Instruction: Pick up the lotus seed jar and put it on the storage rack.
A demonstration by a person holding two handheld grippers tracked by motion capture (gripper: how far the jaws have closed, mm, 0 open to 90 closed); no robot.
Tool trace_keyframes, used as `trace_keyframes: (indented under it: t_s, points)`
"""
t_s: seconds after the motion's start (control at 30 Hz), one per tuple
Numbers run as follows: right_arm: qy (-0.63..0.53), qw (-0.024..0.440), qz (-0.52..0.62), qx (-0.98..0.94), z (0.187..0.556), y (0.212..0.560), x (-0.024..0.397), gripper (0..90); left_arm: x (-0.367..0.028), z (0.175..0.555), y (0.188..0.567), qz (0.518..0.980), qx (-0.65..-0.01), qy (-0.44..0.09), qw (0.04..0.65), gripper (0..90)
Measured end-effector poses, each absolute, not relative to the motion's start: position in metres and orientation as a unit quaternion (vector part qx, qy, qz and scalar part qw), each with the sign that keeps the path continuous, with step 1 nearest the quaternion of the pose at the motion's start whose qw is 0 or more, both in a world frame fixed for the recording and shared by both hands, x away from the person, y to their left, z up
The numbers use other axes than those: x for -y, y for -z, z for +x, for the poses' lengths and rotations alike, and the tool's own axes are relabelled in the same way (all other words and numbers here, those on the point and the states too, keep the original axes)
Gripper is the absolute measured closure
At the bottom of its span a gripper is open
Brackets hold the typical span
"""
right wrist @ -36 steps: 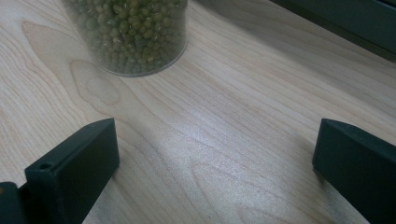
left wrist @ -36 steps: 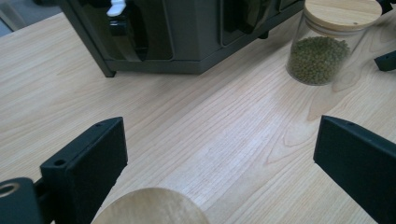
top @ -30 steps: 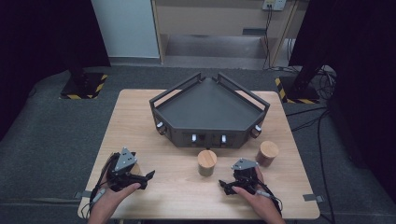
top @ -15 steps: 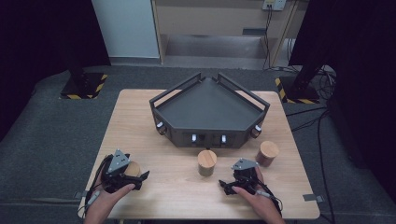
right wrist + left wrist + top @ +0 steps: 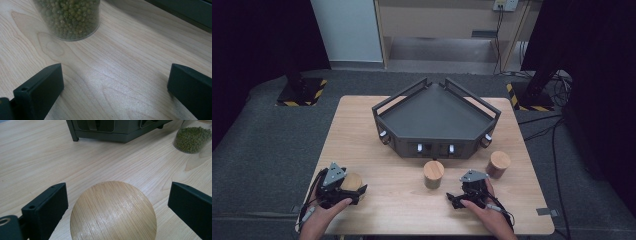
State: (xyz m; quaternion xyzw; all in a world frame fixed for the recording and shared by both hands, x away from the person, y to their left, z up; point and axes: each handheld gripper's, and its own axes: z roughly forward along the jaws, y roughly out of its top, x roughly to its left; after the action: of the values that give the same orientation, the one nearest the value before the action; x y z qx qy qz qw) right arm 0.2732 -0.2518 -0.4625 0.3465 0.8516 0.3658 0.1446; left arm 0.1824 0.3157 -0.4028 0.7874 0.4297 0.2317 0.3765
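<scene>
Three jars with round wooden lids stand on the wooden table (image 5: 387,150). The near-left jar (image 5: 352,180) sits between the jaws of my left gripper (image 5: 354,185), which is open. In the left gripper view its lid (image 5: 113,211) lies low between the two black jaws, and neither jaw touches it. The middle jar (image 5: 433,173) holds green beans (image 5: 193,136). My right gripper (image 5: 455,193) is open over bare wood, a little right of the middle jar (image 5: 70,17). The third jar (image 5: 498,164) stands behind the right hand.
A dark five-sided tray (image 5: 388,116) with raised rails takes up the middle of the table, just behind the jars. Its front wall (image 5: 112,130) is seen from the left gripper and its edge (image 5: 185,12) from the right. Cables trail off the table's right side.
My left gripper drew back a little to the left, and the wooden lid of the near-left jar came into sight between its jaws. The right gripper stayed still.
</scene>
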Motion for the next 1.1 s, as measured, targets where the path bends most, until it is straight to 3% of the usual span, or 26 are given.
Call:
trace_keyframes:
  t_s: [1.1]
  points:
    - [-0.366, 0.145, 0.346, -0.852, 0.273, 0.463, 0.252, 0.7, -0.321, 0.184, 0.423, 0.794, -0.445, -0.214, 0.355, 2.0]
